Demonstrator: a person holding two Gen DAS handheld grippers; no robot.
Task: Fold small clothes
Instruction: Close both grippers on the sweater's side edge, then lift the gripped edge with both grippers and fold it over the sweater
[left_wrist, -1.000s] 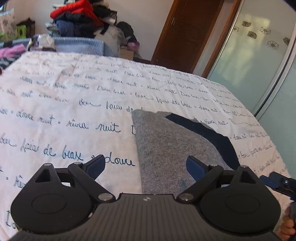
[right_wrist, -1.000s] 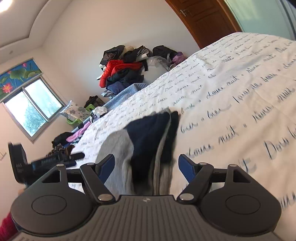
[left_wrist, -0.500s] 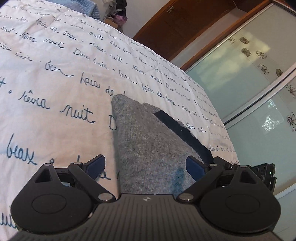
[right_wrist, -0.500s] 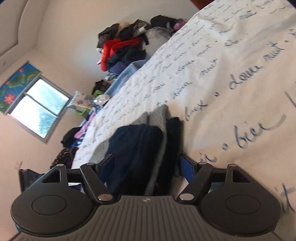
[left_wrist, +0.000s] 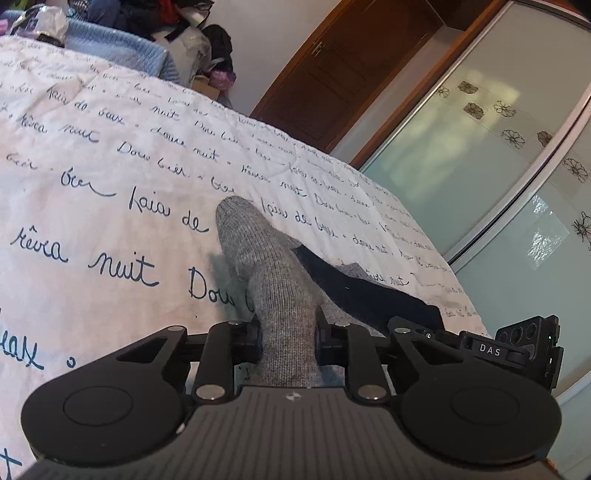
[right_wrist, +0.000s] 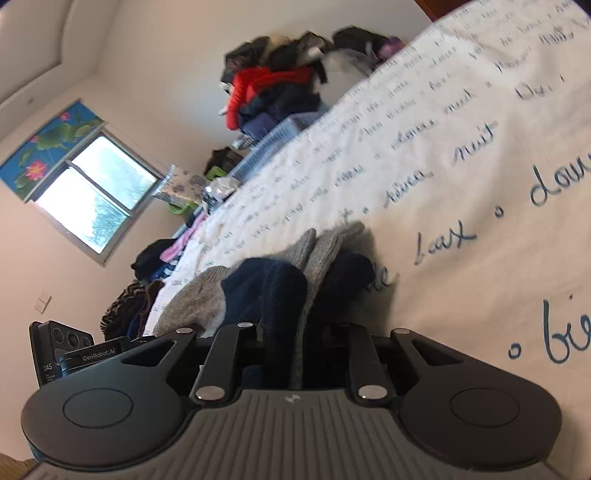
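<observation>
Grey and navy knitted garment lies on the bed, on a white cover printed with dark blue handwriting. Left tool: jaws closing, drawn in narrow, with a bunched ridge of grey knit between them; the pads press the fabric from both sides, so the cloth is gripped. From this grip the grey knit runs forward to a rounded end resting on the cover, and a navy band of the same garment lies just to its right. In the left wrist view the right tool's black housing shows at the right edge, close beside the garment. Right tool: jaws also closing, narrow, with stacked folds of navy and grey fabric between them; the folds are pinched and stand up in layers just ahead of the jaws. The left tool's housing is visible at the lower left of the right wrist view. Beyond the far edge of the bed sits a heap of clothes with a red item on top, against a pale wall. A window is at left in the right wrist view; a brown door and frosted sliding panels with flower motifs are in the left wrist view.
</observation>
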